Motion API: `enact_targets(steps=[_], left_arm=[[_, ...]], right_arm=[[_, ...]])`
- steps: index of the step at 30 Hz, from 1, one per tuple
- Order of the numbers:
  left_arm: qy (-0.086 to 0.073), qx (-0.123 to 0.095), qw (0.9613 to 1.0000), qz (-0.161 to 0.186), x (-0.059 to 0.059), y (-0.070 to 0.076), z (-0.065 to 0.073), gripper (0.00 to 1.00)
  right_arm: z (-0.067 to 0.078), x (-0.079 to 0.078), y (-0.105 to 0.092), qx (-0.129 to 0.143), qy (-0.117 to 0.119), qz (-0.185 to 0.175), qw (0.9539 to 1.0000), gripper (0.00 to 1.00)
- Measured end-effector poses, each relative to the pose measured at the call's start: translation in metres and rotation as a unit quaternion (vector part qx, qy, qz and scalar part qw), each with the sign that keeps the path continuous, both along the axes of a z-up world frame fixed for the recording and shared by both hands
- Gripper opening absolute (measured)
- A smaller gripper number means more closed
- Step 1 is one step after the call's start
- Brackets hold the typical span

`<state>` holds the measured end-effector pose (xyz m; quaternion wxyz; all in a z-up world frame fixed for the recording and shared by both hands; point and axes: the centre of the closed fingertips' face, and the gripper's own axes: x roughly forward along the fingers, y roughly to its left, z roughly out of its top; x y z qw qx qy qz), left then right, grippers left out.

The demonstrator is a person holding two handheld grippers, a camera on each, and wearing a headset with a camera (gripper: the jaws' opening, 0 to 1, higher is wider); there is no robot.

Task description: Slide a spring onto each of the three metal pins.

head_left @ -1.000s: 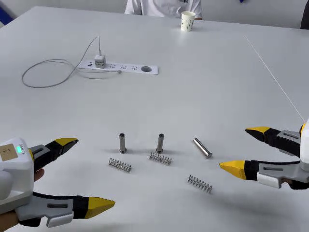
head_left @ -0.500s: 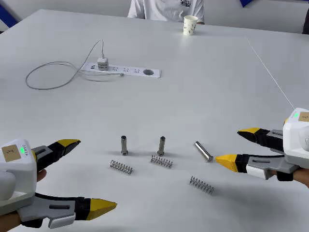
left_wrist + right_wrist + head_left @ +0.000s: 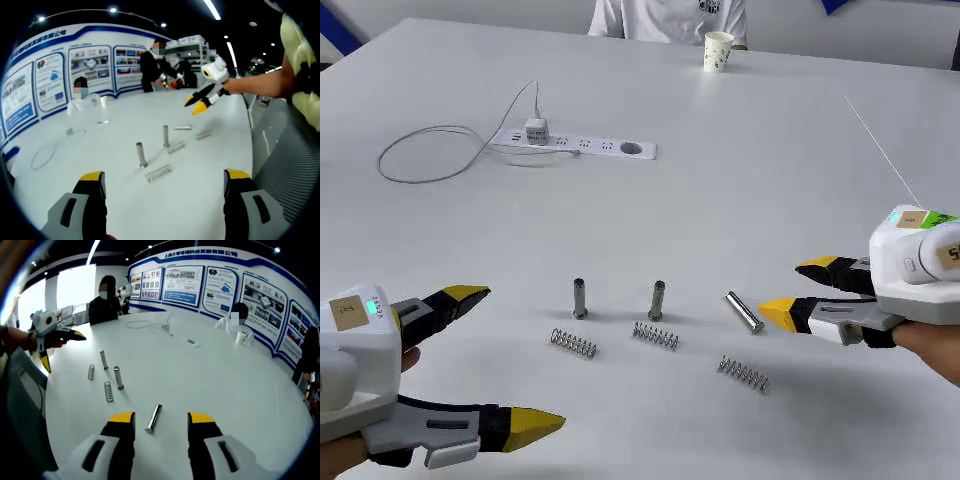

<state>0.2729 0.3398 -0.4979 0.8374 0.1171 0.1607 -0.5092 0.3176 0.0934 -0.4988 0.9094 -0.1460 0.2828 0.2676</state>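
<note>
The right claw [image 3: 783,287], released, hangs just beside the lying pin [image 3: 742,311]; the left claw [image 3: 522,357], released too, is well apart from it. A spring [image 3: 743,374] lies near that pin. Pinched off-centre, the round pin could roll away.

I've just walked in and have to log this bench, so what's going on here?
A person holds a two-jaw gripper in each hand over a white table. The right gripper, jaws open, points at the pin lying on its side without touching it. The left gripper is open too and holds nothing, near the table's front edge. The other two pins stand upright. The three springs lie loose on the table, none on a pin yet.
</note>
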Motion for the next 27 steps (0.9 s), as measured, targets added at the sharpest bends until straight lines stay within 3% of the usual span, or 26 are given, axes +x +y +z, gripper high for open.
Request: enact_targets(steps=[12,27], left_arm=[[0.004,-0.001,1.0,0.0,0.0,-0.002,-0.002,1.0],[0.006,-0.002,1.0,0.001,0.0,-0.002,-0.003,0.99]], right_arm=[[-0.021,0.018,0.009,-0.019,0.036,-0.006,0.9992,0.32],[-0.043,0.032,0.016,-0.033,0.063,-0.027,0.9971,0.22]])
